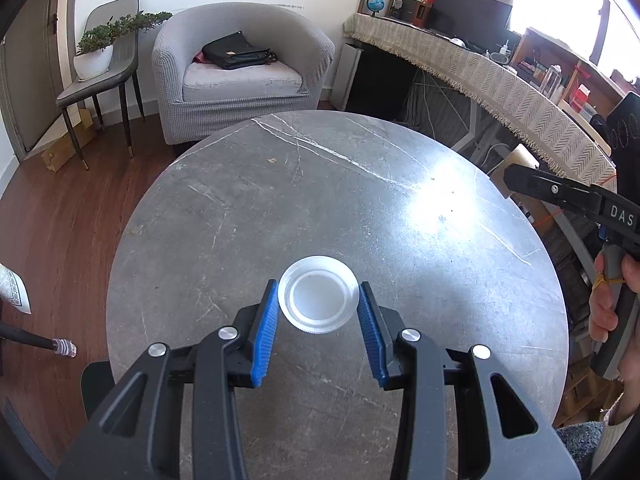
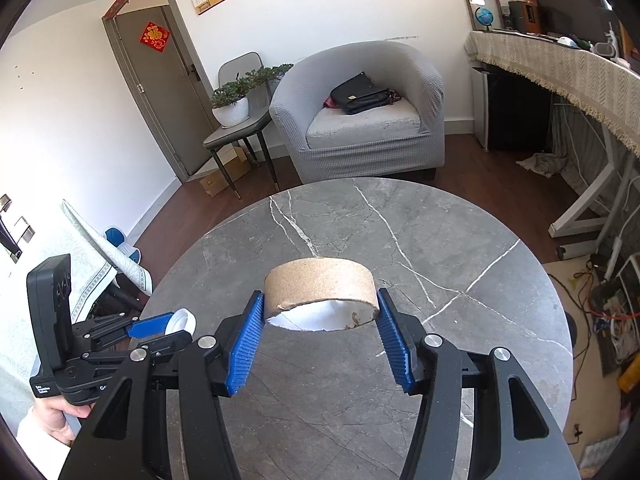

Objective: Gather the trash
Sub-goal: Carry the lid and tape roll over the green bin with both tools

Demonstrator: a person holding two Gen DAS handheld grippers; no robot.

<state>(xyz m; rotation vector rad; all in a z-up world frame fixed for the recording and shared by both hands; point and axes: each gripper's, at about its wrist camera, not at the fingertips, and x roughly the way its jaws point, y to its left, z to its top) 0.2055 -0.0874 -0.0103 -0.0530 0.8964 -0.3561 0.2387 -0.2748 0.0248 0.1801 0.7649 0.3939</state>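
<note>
My left gripper (image 1: 319, 294) is shut on a round translucent plastic lid (image 1: 319, 294), its blue pads against the lid's two sides, above the round grey marble table (image 1: 340, 184). My right gripper (image 2: 320, 300) is shut on a brown cardboard tape core (image 2: 320, 286), held above the same table (image 2: 400, 232). In the right wrist view the left gripper (image 2: 160, 330) with the white lid (image 2: 182, 320) shows at the lower left. In the left wrist view the right gripper's black body (image 1: 560, 196) shows at the right edge, its fingertips out of sight.
A grey armchair (image 1: 240, 76) with a black bag (image 1: 236, 52) stands beyond the table. A side chair holds a potted plant (image 1: 96, 54). A long desk with a fringed cloth (image 1: 480, 68) runs along the right. Cables and clutter lie on the floor at right (image 2: 608, 312).
</note>
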